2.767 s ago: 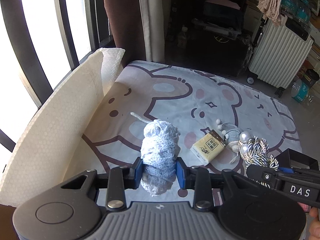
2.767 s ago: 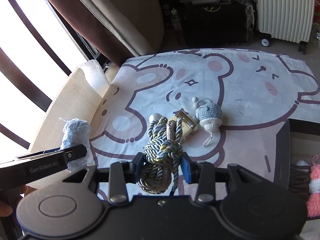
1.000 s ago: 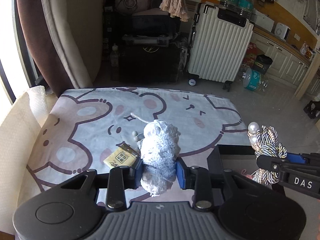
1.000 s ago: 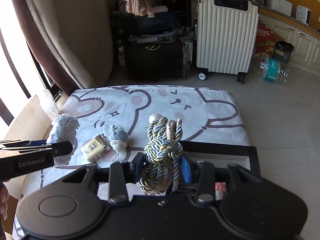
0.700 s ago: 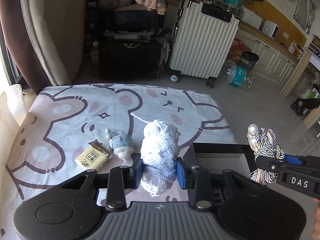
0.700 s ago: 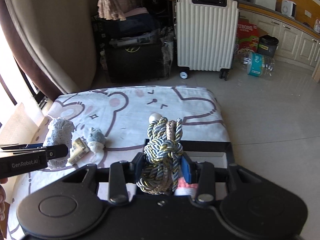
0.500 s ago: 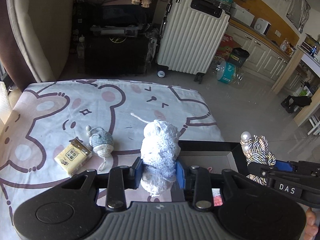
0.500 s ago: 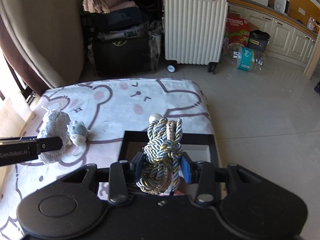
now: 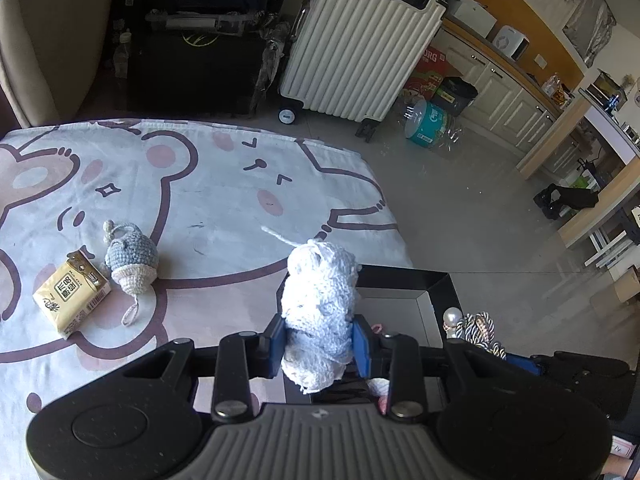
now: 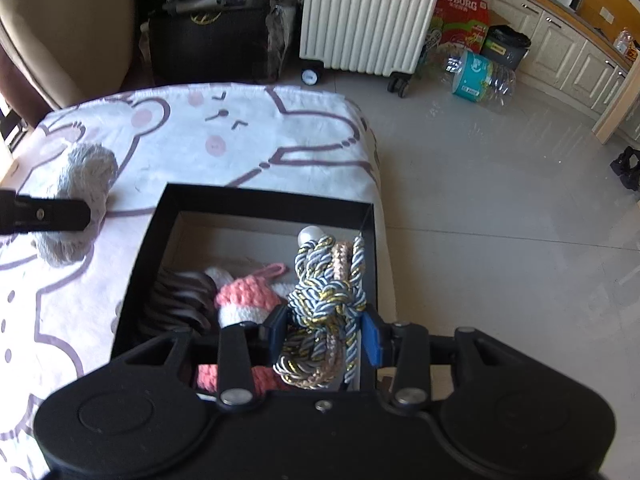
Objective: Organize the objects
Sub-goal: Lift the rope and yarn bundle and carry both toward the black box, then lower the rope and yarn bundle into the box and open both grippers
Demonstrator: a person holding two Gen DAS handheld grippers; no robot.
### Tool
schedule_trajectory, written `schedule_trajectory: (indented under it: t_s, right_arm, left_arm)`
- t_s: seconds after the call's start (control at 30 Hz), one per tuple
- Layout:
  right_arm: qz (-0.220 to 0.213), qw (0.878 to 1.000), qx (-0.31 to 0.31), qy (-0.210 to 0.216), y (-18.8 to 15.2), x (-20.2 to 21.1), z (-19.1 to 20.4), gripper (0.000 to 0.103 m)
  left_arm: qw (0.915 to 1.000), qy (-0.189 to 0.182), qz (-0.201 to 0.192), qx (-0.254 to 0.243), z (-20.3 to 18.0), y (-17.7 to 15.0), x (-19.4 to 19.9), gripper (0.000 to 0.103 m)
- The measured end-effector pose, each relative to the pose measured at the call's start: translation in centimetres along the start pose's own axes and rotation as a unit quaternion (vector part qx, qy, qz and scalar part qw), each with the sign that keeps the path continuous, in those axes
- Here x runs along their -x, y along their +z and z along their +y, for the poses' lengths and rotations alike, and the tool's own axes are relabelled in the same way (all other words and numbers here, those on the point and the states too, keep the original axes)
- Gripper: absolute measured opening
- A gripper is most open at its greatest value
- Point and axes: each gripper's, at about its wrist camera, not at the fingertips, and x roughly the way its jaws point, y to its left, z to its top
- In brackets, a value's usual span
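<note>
My left gripper (image 9: pixel 318 344) is shut on a pale blue crocheted bundle (image 9: pixel 320 300), held above the near left edge of a black open box (image 9: pixel 436 292). My right gripper (image 10: pixel 324 336) is shut on a twisted blue, white and gold cord bundle (image 10: pixel 326 304) with a pearl (image 10: pixel 310 234) at its top, held over the right side of the box (image 10: pixel 248 198). Inside the box lie a pink and white crocheted piece (image 10: pixel 244 300) and a dark coiled item (image 10: pixel 180 296). The left gripper and its bundle (image 10: pixel 80 196) appear at the left of the right wrist view.
On the bear-print sheet (image 9: pixel 208 184) to the left lie a grey-blue crocheted mouse (image 9: pixel 132 258) and a small yellow tissue pack (image 9: pixel 70 294). Beyond the sheet stand a white ribbed suitcase (image 9: pixel 356 52), dark bags (image 9: pixel 192 64) and a pack of water bottles (image 9: pixel 430 122) on the tiled floor.
Both grippers have swung to the right and downward with their bundles. The black box has come into full view under the right gripper, and the mouse and tissue pack have slid to the left.
</note>
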Motion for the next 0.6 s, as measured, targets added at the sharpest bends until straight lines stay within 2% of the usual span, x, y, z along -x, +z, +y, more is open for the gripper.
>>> schedule_trajectory:
  t_s: [0.37,0.6]
  right_arm:
    - [0.043,0.999,0.028,0.007,-0.6,-3.7,0.2,0.041]
    - [0.065,0.997,0.033,0.014,-1.1,-5.1,0.0,0.041]
  left_arm:
    - [0.9993,-0.028,0.006,0.026,-0.2,0.4,-3.5,0.036]
    - [0.9972,-0.037,0.007,0.065,0.2,0.1,-6.1,0.036]
